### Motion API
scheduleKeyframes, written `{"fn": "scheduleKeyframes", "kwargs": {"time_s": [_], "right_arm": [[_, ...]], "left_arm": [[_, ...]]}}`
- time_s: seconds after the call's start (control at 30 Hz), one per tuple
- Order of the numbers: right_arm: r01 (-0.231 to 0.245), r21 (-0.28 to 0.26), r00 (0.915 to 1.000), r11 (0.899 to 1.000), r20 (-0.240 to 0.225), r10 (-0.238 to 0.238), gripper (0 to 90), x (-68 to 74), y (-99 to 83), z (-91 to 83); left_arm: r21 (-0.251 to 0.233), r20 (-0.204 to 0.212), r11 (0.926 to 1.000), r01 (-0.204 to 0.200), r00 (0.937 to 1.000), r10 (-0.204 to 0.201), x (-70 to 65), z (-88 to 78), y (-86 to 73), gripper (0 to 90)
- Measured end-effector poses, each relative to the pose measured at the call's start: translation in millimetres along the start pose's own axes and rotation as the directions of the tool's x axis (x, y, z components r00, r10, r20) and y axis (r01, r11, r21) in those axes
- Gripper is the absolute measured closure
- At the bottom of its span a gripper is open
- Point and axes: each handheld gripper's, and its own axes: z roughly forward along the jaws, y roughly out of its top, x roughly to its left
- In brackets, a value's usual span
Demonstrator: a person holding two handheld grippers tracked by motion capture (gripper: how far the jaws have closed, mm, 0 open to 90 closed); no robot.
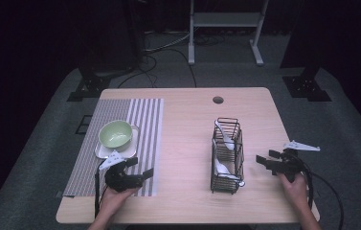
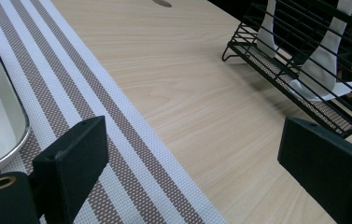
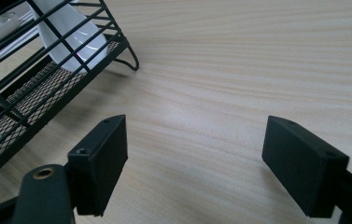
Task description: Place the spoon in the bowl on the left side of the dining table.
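Note:
A black wire rack (image 1: pixel 227 155) stands right of the table's middle with white spoons (image 1: pixel 225 137) in it. A pale green bowl (image 1: pixel 116 133) rests on a small white tray (image 1: pixel 102 151) on the striped placemat (image 1: pixel 120 143). My left gripper (image 1: pixel 141 167) hovers open over the placemat's near right part, below the bowl, with nothing between its jaws. My right gripper (image 1: pixel 264 159) stands open just right of the rack, jaws toward it and empty. In the left gripper view the rack (image 2: pixel 304 65) lies ahead at the right. In the right gripper view the rack (image 3: pixel 38 79) sits at the left.
The wooden table (image 1: pixel 187 139) has a round cable hole (image 1: pixel 218 100) near its far edge. Bare wood lies between the placemat and the rack. Dark stands and a white frame (image 1: pixel 226 28) are on the carpet beyond the table.

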Motion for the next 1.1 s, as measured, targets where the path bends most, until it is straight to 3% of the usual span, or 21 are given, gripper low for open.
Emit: {"fn": "scheduleKeyframes", "kwargs": {"time_s": [0.1, 0.23, 0.43, 0.5, 0.6, 0.87, 1.1], "right_arm": [[-0.002, -0.004, 1.0000, 1.000, -0.004, 0.002, 21.1, -0.4, -0.2, -0.3], [-0.003, -0.008, 1.0000, 1.000, -0.008, 0.002, 21.1, -0.5, -0.3, -0.7], [-0.002, -0.007, 1.0000, 1.000, -0.002, 0.002, 21.1, 0.1, -0.3, -0.7], [0.000, -0.004, 1.0000, 1.000, 0.003, 0.000, 21.2, 0.7, -0.2, -0.6], [0.003, -0.003, 1.0000, 1.000, 0.006, -0.003, 21.2, 0.8, -0.2, -0.2], [-0.001, -0.011, 1.0000, 1.000, 0.000, 0.001, 21.1, 0.2, -0.2, -0.7], [-0.002, -0.012, 1.0000, 1.000, -0.002, 0.002, 21.1, 0.0, -0.3, -0.9]], "left_arm": [[-0.002, -0.007, 1.0000, -0.004, 1.0000, 0.004, -0.9, 0.3, 0.5, 7.7], [0.008, 0.011, 0.9998, 0.020, 0.9997, -0.020, -0.7, 0.9, 0.1, 7.7], [-0.002, 0.013, 0.9999, 0.012, 0.9998, -0.012, -3.2, 0.0, 1.7, 7.7], [-0.014, 0.051, 0.9989, 0.045, 0.9977, -0.044, -4.8, 1.7, 2.9, 7.7], [-0.015, 0.058, 0.9980, 0.061, 0.9965, -0.060, -6.0, 3.8, 4.0, 7.7], [-0.004, 0.064, 0.9991, 0.043, 0.9970, -0.043, -12.5, 11.3, 7.9, 7.7], [-0.004, 0.110, 0.9993, 0.038, 0.9932, -0.038, -18.7, 14.4, 14.7, 7.7]]}}
